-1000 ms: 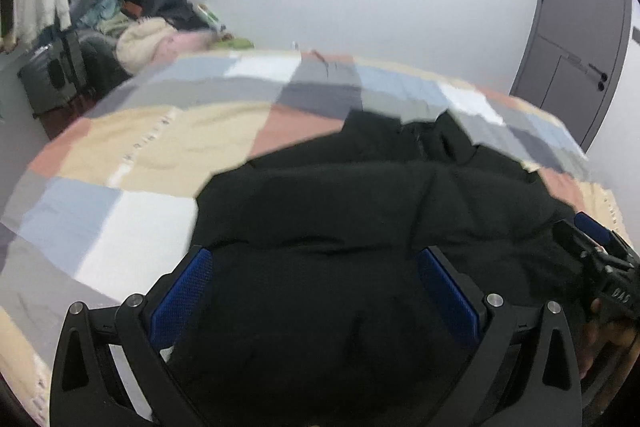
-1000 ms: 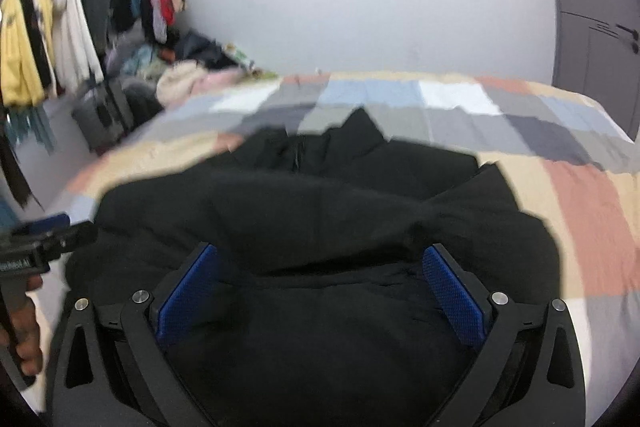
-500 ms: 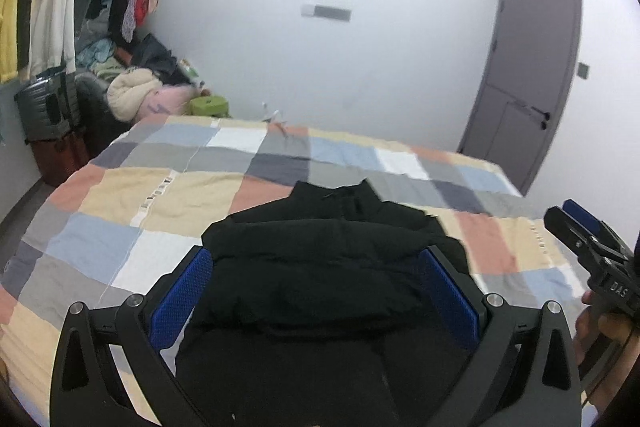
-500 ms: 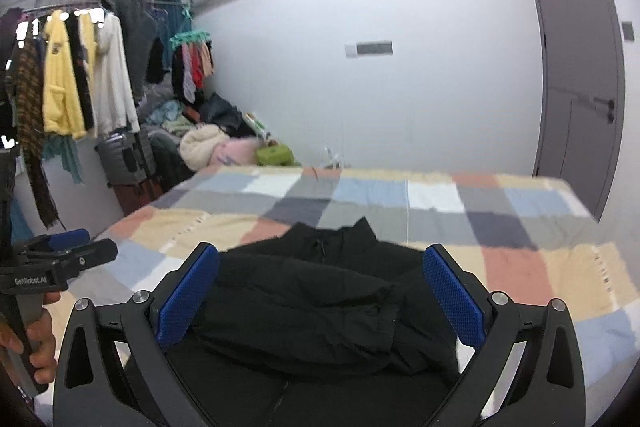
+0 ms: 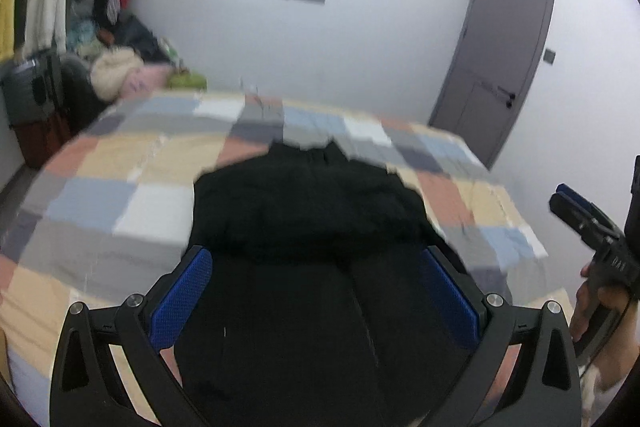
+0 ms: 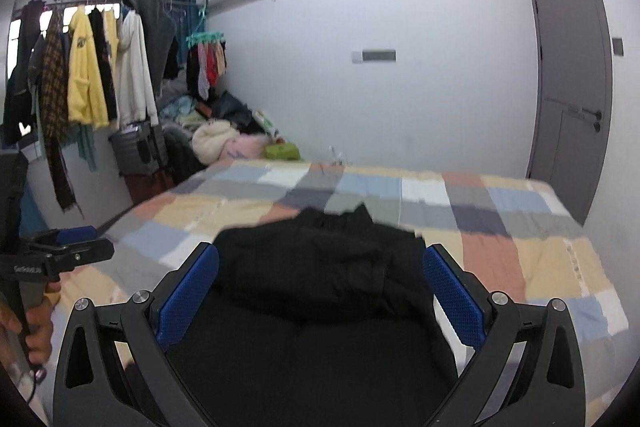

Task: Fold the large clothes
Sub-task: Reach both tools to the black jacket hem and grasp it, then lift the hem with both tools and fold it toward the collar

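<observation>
Both tongs [image 5: 316, 303] [image 6: 320, 295] gape wide, empty; black jacket [image 6: 320, 267] lies folded on bed beneath them.

We can read only two bits of text. In the right wrist view, white lettering on the side of the left gripper [image 6: 86, 247] looks like "GenRobot.AI", approx., too small to be sure. In the left wrist view, the right gripper [image 5: 568, 201] shows pale letters, maybe "DAS", blurred. No other labels, nos. or signs legible.
</observation>
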Demonstrator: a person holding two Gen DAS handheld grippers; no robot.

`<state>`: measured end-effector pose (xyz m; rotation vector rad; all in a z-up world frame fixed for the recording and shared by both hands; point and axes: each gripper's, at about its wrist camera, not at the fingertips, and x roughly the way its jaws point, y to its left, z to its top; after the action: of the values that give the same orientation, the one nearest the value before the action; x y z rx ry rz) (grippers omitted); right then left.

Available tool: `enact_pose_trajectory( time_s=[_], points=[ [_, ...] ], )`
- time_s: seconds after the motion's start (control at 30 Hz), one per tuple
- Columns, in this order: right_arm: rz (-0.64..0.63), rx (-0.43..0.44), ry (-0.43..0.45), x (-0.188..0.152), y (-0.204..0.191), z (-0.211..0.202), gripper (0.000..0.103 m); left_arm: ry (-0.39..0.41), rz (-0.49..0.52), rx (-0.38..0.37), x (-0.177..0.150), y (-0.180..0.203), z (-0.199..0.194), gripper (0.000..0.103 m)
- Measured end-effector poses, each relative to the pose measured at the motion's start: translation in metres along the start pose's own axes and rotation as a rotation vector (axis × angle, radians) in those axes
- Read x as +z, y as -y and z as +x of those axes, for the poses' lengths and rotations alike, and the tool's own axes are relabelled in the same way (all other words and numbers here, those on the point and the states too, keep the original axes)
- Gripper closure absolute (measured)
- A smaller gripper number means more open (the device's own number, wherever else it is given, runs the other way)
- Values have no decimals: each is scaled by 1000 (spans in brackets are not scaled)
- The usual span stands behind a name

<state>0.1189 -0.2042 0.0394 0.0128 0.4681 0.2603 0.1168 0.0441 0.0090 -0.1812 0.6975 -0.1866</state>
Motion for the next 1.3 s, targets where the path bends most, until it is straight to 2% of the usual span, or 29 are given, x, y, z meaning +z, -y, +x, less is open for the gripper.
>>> enact_pose_trajectory(
  time_s=[0.1, 0.2, 0.47, 0.57, 0.67, 0.8, 0.97, 1.1, 1.3],
  points=[
    [27, 11, -60, -20, 14, -10, 0, -91, -47, -46, -21, -25, 10, 0],
    [79, 33, -138, -42, 35, -18, 0, -215, -151, -100, -46, -66, 28, 0],
    [305, 96, -376, -98, 115, -17, 0, -489, -294, -124, -114, -148, 71, 0],
    [361, 122, -447, -119, 141, -12, 0, -579, -386, -176, -135, -177, 85, 1],
    [397, 163, -510, -141, 160, -5, 1, -616, -457, -245, -146, -202, 92, 1],
    [444, 229, -586, -168, 179, 8, 3, -649, -474, -290, -153, -226, 102, 1],
    [453, 323, -690, -196, 187, 31, 3, -720, -539, -452, -176, -247, 130, 1],
    [492, 378, -768, -215, 190, 51, 3, -747, -534, -500, -188, -258, 146, 2],
    [525, 385, -837, -229, 202, 69, 3, -839, -482, -650, -194, -248, 175, 2]
  ],
)
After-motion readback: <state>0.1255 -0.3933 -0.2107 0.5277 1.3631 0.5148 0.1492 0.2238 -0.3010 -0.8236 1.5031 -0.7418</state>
